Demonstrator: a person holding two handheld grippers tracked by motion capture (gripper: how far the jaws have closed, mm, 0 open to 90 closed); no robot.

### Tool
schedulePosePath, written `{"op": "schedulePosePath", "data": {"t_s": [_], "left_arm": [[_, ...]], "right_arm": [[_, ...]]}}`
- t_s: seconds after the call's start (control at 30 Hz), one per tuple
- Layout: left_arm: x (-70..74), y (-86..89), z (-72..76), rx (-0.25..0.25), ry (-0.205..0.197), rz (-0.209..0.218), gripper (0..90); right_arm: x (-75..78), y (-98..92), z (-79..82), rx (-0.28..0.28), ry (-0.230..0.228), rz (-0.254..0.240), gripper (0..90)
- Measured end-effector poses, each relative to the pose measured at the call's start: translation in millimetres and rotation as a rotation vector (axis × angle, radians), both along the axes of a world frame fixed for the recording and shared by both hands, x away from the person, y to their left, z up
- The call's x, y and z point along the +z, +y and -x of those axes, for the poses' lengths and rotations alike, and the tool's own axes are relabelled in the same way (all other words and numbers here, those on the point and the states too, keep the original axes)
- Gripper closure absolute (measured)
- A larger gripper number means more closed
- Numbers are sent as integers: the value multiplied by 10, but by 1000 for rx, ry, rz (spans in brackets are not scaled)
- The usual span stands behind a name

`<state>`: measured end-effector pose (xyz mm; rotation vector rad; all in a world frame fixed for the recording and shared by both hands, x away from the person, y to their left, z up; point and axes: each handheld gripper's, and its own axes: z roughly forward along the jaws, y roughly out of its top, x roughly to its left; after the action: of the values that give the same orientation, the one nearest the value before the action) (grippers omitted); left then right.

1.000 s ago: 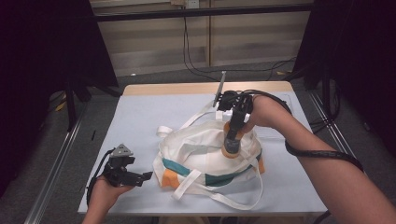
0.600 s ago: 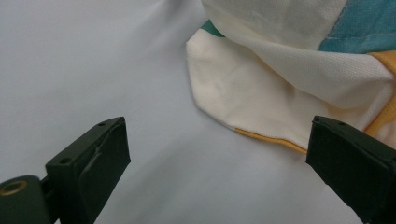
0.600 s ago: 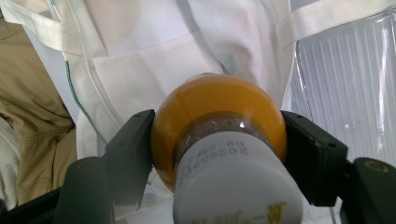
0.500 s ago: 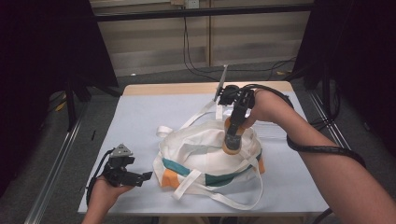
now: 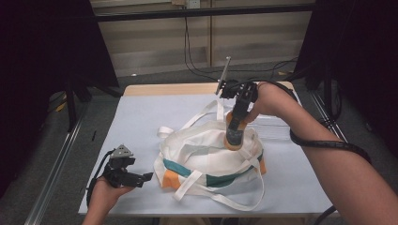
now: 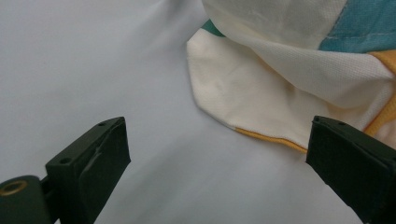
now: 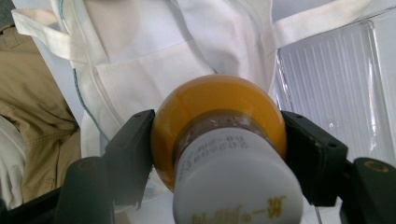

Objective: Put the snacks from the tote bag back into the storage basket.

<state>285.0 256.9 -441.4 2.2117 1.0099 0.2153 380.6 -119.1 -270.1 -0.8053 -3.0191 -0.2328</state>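
A white tote bag (image 5: 206, 157) with teal and orange panels lies crumpled in the middle of the table, its straps spread around it. My right gripper (image 5: 234, 127) points down over the bag's far right part, shut on an orange bottle (image 5: 233, 140). In the right gripper view the bottle (image 7: 219, 116), with its white cap toward the camera, sits clamped between both jaws of the right gripper (image 7: 217, 135) above the bag's white cloth (image 7: 154, 60). My left gripper (image 5: 141, 178) rests low at the front left, open, just short of the bag's corner (image 6: 261, 93), with nothing between the jaws of the left gripper (image 6: 219, 133).
A clear ribbed plastic tray (image 7: 331, 79) lies on the table beside the bag, at the right of the right gripper view. The table is covered by a pale sheet (image 5: 155, 117), with dark floor and metal rails around it. A cable trails from the right forearm.
The right hand with the bottle has shifted only slightly over the bag. The left gripper has stayed where it was.
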Motion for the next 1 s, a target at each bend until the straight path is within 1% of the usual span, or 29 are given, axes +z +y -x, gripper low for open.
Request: {"op": "schedulePosePath", "data": {"t_s": [0.07,0.13,0.37,0.6,0.63,0.87,1.0], "left_arm": [[-1,-1,0,1,-1,0,58],[-3,1,-4,-10,4,-2,58],[-2,9,-1,-2,4,0,58],[-1,5,-1,-8,6,-6,57],[-2,4,-1,-9,5,-5,57],[-2,5,1,-9,6,-7,58],[-4,2,0,-10,6,-5,58]], "right_arm": [[23,-3,-10,-3,-4,-5,305],[46,-11,-24,-9,-5,-14,305],[113,-35,-60,-25,-21,-28,305],[144,-60,-94,-36,-24,-28,305],[154,-63,-101,-35,-21,-22,305],[182,-92,-150,-57,-23,-33,305],[212,-101,-185,-65,-21,-24,305]]}}
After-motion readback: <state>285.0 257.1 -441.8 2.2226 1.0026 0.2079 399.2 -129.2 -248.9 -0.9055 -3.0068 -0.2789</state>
